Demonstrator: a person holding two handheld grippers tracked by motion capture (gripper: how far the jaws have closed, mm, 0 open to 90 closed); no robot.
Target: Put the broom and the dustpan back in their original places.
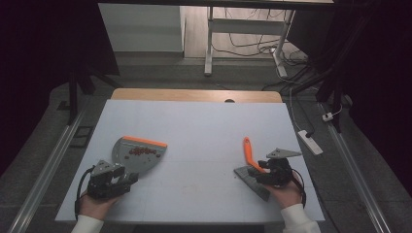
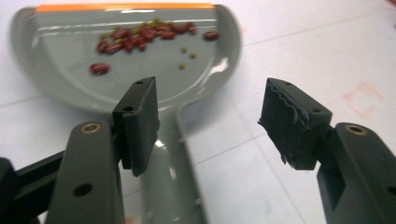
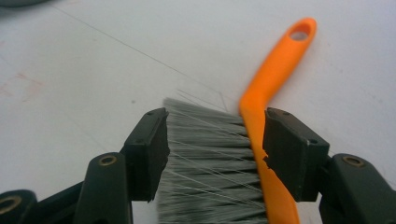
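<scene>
- Near right corner of the worktop (image 1: 194,126): I hold the right gripper (image 1: 273,173) over the hand brush (image 1: 252,167). Its jaws stand at full spread, bristles and orange spine between them; whether the pads press I cannot tell.
- The brush's long axis runs away from me, its orange handle (image 3: 280,60) pointing toward the far edge.
- Near left corner: my left gripper (image 1: 116,180) has its jaws about half open on nothing. The dustpan (image 2: 140,60) handle lies under the left jaw, not between the pads.
- Farther in, the pan holds red beans (image 2: 140,35) near its orange lip.
</scene>
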